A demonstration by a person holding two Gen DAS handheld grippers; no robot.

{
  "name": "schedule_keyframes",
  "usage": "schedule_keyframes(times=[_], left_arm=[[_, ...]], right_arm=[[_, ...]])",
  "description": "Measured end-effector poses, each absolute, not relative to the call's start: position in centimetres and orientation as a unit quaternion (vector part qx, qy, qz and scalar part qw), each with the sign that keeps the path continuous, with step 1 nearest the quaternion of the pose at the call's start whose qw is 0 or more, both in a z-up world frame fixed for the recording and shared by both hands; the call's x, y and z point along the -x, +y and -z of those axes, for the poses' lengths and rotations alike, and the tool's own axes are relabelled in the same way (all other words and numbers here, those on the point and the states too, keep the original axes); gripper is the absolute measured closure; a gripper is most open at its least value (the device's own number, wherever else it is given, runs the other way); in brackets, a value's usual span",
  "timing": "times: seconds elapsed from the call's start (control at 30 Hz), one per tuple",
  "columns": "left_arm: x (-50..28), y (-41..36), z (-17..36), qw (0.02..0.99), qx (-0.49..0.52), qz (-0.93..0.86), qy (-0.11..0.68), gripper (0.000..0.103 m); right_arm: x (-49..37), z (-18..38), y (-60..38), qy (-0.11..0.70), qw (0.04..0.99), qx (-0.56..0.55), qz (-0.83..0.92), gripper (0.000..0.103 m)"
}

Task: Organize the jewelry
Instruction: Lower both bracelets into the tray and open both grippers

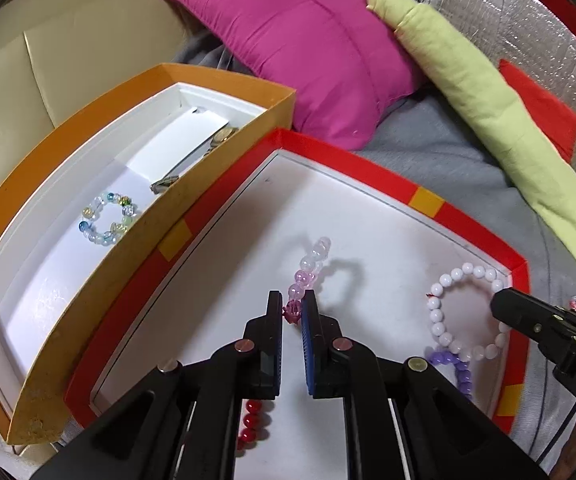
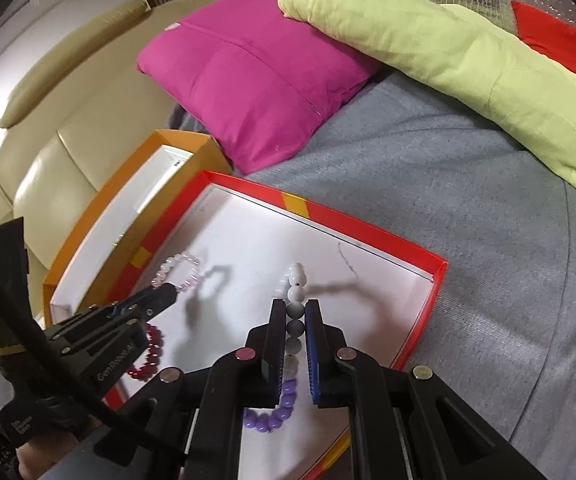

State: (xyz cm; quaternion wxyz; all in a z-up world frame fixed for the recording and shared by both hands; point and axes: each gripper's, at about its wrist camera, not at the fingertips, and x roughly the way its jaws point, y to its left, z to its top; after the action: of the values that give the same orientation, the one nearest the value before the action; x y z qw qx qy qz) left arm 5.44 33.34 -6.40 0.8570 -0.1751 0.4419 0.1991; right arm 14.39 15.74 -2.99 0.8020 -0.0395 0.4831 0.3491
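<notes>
both grippers, left (image 1: 292,307) and right (image 2: 296,312), pinch bracelets over red tray (image 1: 384,176).

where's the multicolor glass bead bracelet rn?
Left wrist view, left side: multicolor bracelet lies inside the orange box, beside the red tray.

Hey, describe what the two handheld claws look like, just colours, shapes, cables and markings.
Both the left claw and the right claw are matte black plastic with two flat, straight fingers, blue ribbed pads inside, and round silver pivot pins. White lettering marks the bodies. A black cable runs beside the left claw. No sleeve is clearly visible.
</notes>
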Motion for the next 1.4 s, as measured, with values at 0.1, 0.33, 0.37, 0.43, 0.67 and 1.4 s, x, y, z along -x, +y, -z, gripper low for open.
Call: schedule_keyframes(times=[0.1,0.33,0.37,0.43,0.67,1.4], left_arm=[[-5.6,33.6,6.9,0.853,0.175,-0.205,0.448,0.094],[-5.9,33.8,7.6,0.846,0.169,-0.21,0.461,0.094],[-5.9,33.7,7.6,0.845,0.169,-0.21,0.462,0.094],[-6.0,33.8,7.6,0.844,0.168,-0.21,0.463,0.094],[-6.1,33.6,7.3,0.845,0.16,-0.212,0.463,0.093],[-5.0,33.5,5.0,0.855,0.149,-0.231,0.44,0.061]], right_arm=[[-14.7,3.4,15.9,0.486,0.805,0.049,-0.338,0.093],[-15.0,3.9,16.0,0.488,0.808,0.065,-0.322,0.093],[-15.0,3.9,16.0,0.488,0.809,0.066,-0.32,0.093],[-15.0,3.9,16.1,0.487,0.811,0.071,-0.317,0.093],[-14.9,4.1,16.4,0.49,0.808,0.085,-0.314,0.092],[-14.8,3.3,15.1,0.484,0.819,0.073,-0.3,0.091]])
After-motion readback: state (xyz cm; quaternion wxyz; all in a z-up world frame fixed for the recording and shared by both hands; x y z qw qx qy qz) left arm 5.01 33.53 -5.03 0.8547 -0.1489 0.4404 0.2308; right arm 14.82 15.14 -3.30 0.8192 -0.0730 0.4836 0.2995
